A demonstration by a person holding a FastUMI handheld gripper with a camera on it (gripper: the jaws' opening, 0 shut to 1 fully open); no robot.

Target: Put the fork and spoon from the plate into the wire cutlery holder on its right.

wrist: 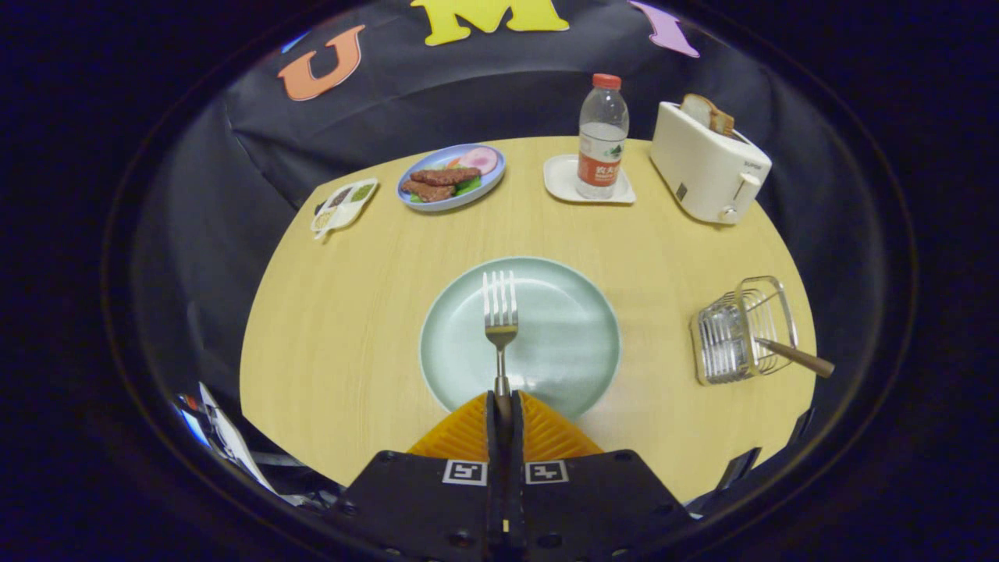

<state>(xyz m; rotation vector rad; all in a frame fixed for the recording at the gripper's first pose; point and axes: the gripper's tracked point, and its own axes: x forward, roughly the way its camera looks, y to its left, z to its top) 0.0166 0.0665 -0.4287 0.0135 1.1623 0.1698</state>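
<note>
With my jaws pinched tight on its handle, the fork (pixel 500 320) sticks out over the plate (pixel 570 343); right of the plate, the wire cutlery holder (pixel 737 332) holds a wooden-handled utensil (pixel 796 357).

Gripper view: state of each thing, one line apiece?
gripper: shut on the fork handle.
fork: gripped, tines over the plate.
plate: bare under the fork.
wire cutlery holder: holds one wooden-handled utensil.
bottle: capped, upright.
toaster: bread sticking up.
</note>
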